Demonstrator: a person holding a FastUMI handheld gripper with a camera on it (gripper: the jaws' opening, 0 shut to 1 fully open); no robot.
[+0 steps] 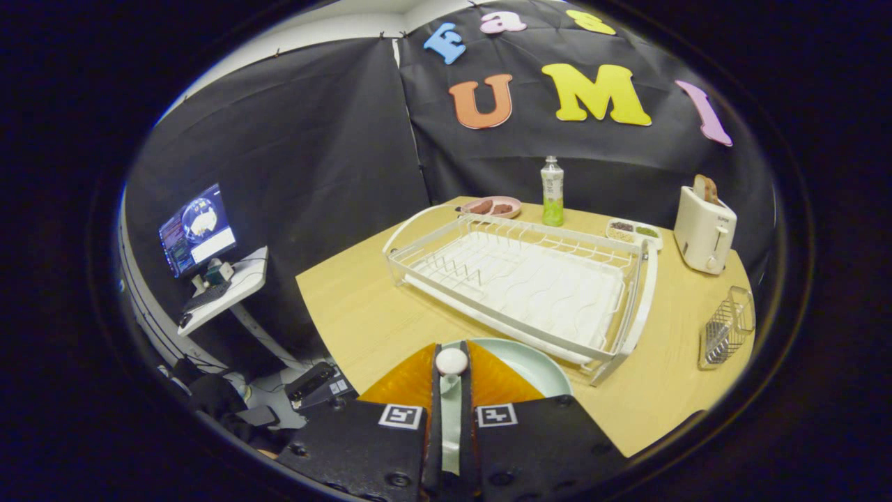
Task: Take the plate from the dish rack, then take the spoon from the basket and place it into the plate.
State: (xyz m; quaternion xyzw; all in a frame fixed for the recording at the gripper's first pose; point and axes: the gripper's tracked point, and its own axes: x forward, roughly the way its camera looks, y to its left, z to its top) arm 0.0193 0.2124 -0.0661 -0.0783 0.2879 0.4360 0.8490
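Over the table's (362, 314) near edge, the jaws grip a spoon (451, 362) above the plate (529, 366); lowering it gently before release seems wisest.

Even, bright overhead light on the table (362, 314), soft shadows, sharp centre, strong fisheye bending toward the edges.

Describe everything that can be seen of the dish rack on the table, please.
The dish rack is a long frame of white wire with curved white end handles and a white ribbed drain tray inside. It looks like coated metal with a plastic tray. It stands level on the wooden table, and no dishes are in it. The pale green plate lies just before its near edge, beyond the gripper, whose fingers hold a spoon.
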